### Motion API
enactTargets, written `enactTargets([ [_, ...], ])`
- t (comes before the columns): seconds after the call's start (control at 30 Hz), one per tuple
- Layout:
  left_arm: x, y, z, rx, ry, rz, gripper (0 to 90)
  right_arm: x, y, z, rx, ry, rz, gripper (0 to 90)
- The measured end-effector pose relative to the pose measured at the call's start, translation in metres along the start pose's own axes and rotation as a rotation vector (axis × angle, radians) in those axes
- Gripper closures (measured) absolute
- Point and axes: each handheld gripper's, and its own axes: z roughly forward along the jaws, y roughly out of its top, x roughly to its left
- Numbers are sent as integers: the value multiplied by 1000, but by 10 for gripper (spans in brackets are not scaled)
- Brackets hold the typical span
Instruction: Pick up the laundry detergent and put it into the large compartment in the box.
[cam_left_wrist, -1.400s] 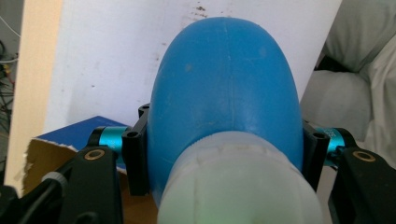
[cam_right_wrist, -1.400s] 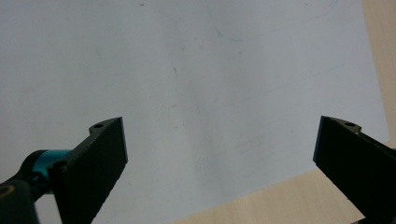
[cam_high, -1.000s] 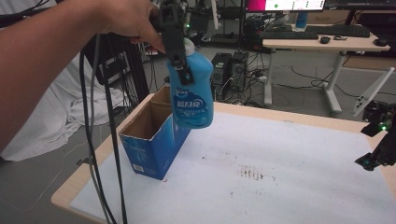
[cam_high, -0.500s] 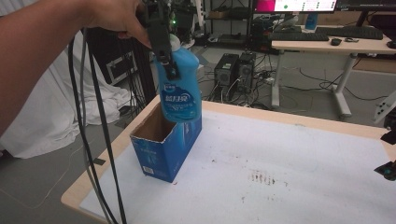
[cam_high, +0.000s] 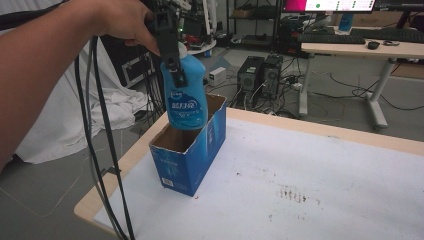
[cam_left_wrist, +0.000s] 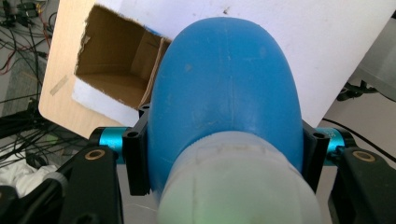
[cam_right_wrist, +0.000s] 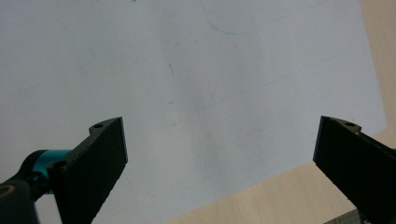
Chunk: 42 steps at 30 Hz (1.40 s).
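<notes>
Left gripper (cam_high: 172, 52) clamped on the bottle (cam_high: 184, 95) just under its white cap, one finger (cam_left_wrist: 137, 161) pressed on each side of the blue shoulder. Bottle hangs upright below the fingers, its base above the open top of the box (cam_high: 192, 150), apparently at rim level; whether the base has entered cannot be told from the high view. In the left gripper view the box opening sits up and to the left of the fingers, not straight under them, so the bottle seems offset toward one wall. Judged step: lowering the bottle into the box. To do it well: shift the fingers toward the opening until the base clears the near cardboard wall, keep the bottle vertical, lower slowly, release only once the base is seated. The box looks light and may slide or tip on the surface (cam_high: 320, 175) if the bottle catches its rim. Right gripper (cam_right_wrist: 219, 172) spread wide, holding nothing, white surface beneath its fingers.
</notes>
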Motion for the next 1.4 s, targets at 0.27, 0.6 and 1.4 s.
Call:
enactTargets([
  [0.27,8,-8,16,11,-6,-16,379,-2,1,3,8,2,7,20],
  [0.6,13,-25,44,28,-38,-46,379,-4,6,10,14,10,5,20],
  [1.4,3,-30,160,92,-94,-51,378,-4,6,24,33,29,3,20],
])
